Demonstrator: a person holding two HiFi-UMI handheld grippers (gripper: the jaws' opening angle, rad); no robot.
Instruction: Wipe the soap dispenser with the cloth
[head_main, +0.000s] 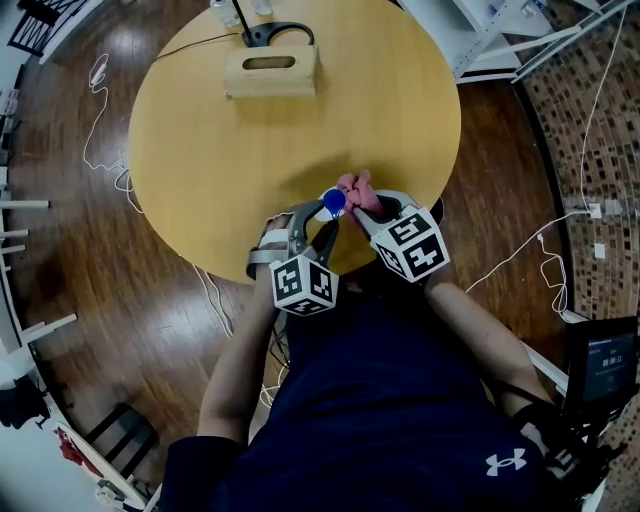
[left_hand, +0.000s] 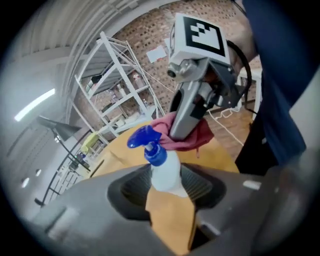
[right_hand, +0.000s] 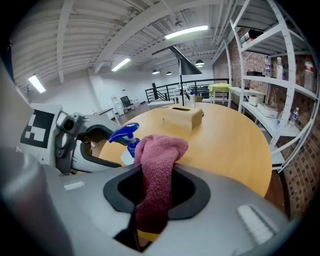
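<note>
The left hand-held gripper (left_hand: 167, 192) clamps a white plastic soap dispenser (left_hand: 166, 170) with a blue pump head. The right hand-held gripper (right_hand: 152, 200) pinches a dark pink terry cloth (right_hand: 155, 165), whose free end presses against that head, just ahead of both.

Pink cloth (right_hand: 158, 162) in right gripper (right_hand: 155, 196), beside blue-topped soap dispenser (right_hand: 126, 138)

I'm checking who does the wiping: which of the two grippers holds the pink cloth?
The right gripper: the pink cloth is clamped between its jaws. The left gripper grips the white spray bottle with the blue trigger head instead.
</note>
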